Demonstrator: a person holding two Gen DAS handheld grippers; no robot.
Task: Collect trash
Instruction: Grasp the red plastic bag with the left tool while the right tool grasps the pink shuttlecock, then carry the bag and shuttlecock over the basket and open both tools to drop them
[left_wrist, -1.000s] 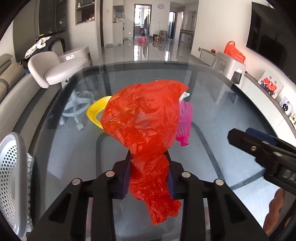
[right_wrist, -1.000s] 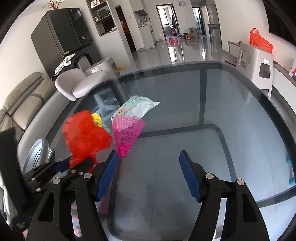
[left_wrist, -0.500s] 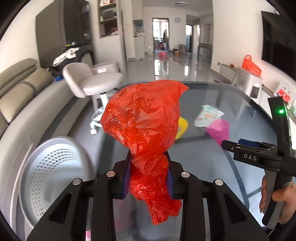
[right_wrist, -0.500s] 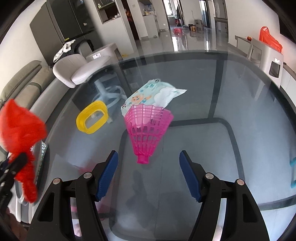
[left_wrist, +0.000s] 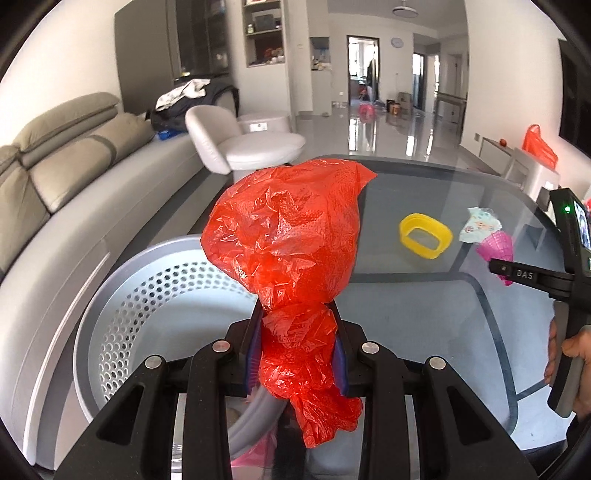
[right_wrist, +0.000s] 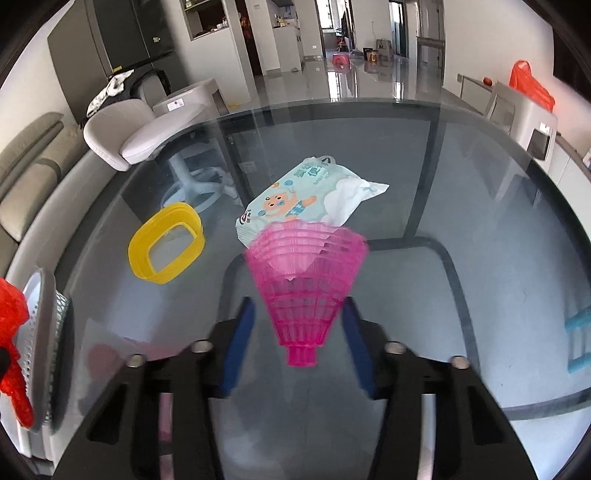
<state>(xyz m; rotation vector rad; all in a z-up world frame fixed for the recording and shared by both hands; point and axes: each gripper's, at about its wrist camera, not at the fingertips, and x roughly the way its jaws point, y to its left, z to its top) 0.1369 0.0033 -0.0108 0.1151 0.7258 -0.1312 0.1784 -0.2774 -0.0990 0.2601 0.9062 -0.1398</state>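
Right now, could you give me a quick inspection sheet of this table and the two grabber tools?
Surface: glass table, dark frame beneath.
Job's things: red plastic bag held over the perforated grey bin; pink plastic shuttlecock, wipes packet and yellow ring on the glass.
Clutter: nothing seen beyond those.
Grippers: left gripper clamped on the bag; right gripper closing, shuttlecock between its jaws, pads not touching it.
Cables: nothing seen.
Surroundings: grey sofa, white swivel chair, another red bag on a white stool.
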